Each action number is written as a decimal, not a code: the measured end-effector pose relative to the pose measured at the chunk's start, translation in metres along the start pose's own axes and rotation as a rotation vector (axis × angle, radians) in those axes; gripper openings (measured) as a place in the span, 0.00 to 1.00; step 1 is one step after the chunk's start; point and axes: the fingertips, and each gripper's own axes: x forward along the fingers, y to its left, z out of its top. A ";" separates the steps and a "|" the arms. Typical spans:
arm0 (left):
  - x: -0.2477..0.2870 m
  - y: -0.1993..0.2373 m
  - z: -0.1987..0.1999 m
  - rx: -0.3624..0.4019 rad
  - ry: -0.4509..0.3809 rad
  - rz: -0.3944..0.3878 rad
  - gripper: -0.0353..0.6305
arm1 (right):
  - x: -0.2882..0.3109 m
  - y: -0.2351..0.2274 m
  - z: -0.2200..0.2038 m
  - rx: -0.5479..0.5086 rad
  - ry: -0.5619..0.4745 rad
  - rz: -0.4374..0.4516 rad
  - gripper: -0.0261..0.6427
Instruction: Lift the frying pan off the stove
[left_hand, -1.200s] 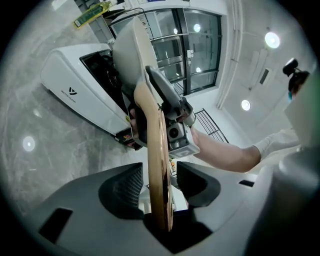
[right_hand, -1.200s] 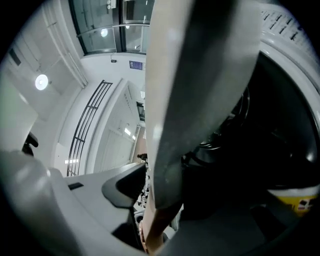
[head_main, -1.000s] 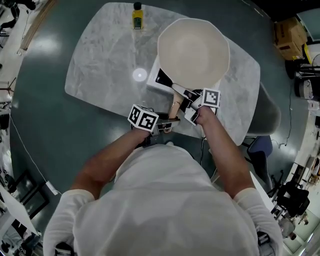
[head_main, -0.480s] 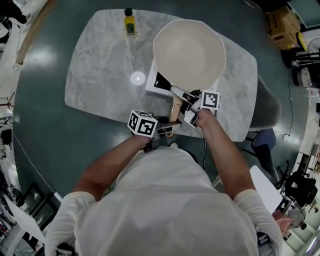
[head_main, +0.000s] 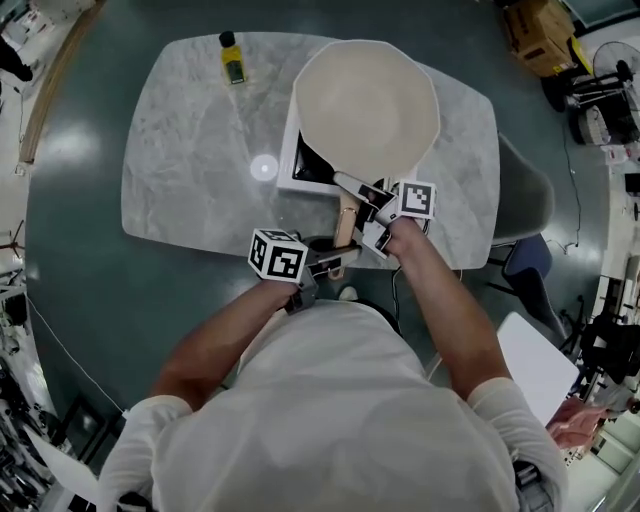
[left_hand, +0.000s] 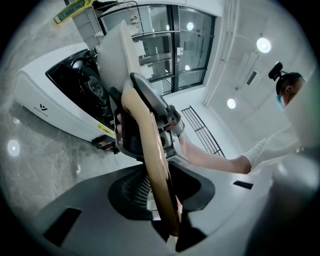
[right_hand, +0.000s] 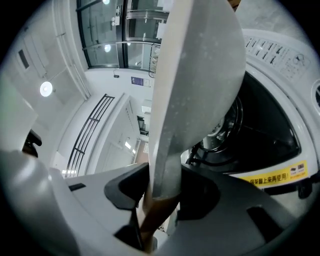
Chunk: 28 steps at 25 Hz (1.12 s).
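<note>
A cream frying pan (head_main: 365, 100) hangs over a white stove (head_main: 296, 168) with a black top on the marble table (head_main: 190, 150). Its wooden handle (head_main: 346, 222) points toward me. My left gripper (head_main: 335, 262) is shut on the handle's outer end. My right gripper (head_main: 370, 200) is shut on the grey neck close to the bowl. In the left gripper view the handle (left_hand: 150, 150) runs up from the jaws to the tilted pan (left_hand: 115, 55), above the stove (left_hand: 50, 100). In the right gripper view the pan's grey underside (right_hand: 200, 75) stands clear of the burner (right_hand: 225, 125).
A yellow-green bottle (head_main: 232, 58) stands at the table's far left. A grey chair (head_main: 520, 205) sits by the table's right edge. A cardboard box (head_main: 535, 35) lies on the floor at the far right. Both grippers work at the table's near edge.
The whole scene has slid left in the head view. Both grippers keep their hold on the handle, and the pan stays over the stove.
</note>
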 end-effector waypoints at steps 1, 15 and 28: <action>0.000 -0.004 0.000 0.007 0.008 -0.003 0.22 | -0.003 0.005 0.001 -0.004 -0.009 0.006 0.29; 0.087 -0.076 -0.032 0.052 0.166 -0.087 0.23 | -0.139 0.033 0.017 0.002 -0.211 -0.005 0.29; 0.173 -0.148 -0.088 0.061 0.184 -0.111 0.23 | -0.265 0.057 0.000 0.000 -0.250 0.011 0.29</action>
